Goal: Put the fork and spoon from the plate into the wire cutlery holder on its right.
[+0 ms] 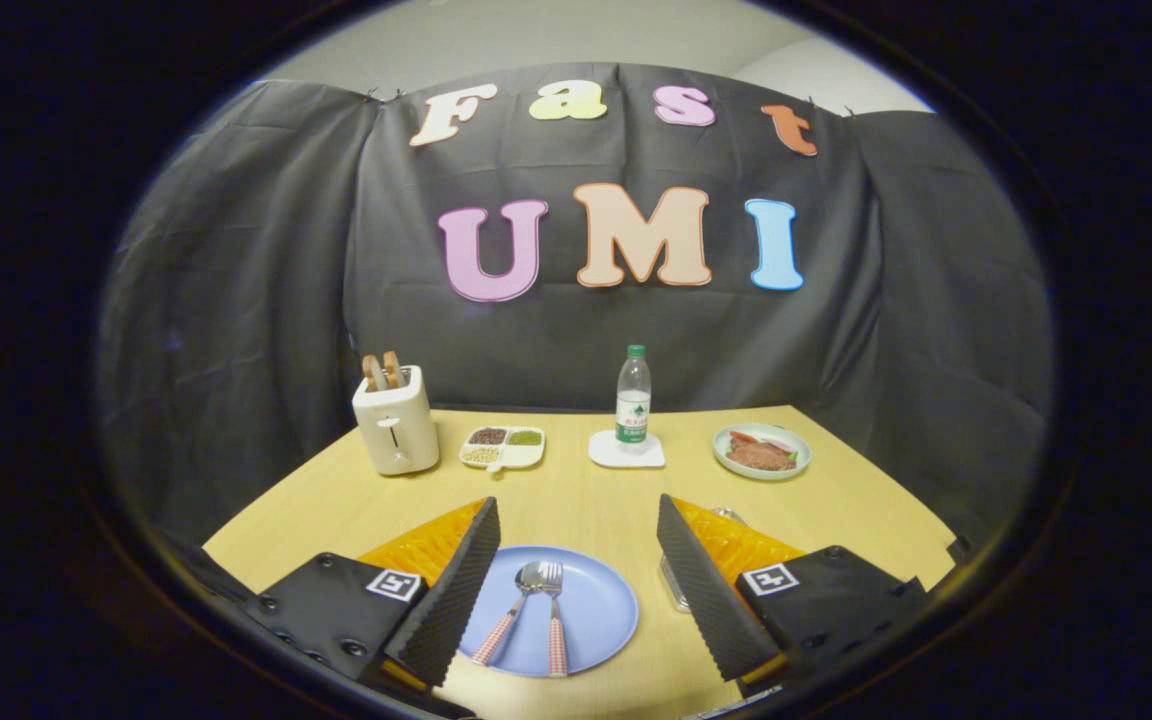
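Observation:
A blue plate (596, 612) lies on the wooden table, between and below my two fingers. On it rest a spoon (513, 612) and a fork (555, 618), side by side, both with red-checked handles pointing toward me. The wire cutlery holder (678, 588) stands just right of the plate, mostly hidden behind my right finger (701, 590). My gripper (576, 520) hovers above the plate, open wide, with nothing between its ridged black pads.
Along the table's far side stand a cream toaster (395, 432) with bread in it, a divided white dish (503, 447) of grains, a water bottle (633, 397) on a white coaster, and a plate of food (762, 451). Black cloth walls the booth.

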Available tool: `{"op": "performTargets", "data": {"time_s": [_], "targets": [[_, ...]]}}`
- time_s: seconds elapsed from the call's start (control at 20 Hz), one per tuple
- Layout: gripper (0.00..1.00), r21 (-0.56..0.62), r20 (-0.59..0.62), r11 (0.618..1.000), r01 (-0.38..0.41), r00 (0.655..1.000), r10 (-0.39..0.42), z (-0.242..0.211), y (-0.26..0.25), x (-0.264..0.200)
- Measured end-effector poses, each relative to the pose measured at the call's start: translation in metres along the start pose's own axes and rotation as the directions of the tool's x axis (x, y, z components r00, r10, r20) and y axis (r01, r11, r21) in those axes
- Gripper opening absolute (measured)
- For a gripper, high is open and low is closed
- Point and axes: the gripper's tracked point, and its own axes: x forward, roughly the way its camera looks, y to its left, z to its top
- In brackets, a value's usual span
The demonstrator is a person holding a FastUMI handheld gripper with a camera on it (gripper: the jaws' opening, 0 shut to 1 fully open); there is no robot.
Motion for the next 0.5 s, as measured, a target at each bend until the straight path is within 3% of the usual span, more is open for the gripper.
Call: {"op": "performTargets", "data": {"time_s": [0.5], "targets": [[1.0,-0.057,-0.116,0.997,-0.043,0.993,0.036,-0.056,0.007,0.014]]}}
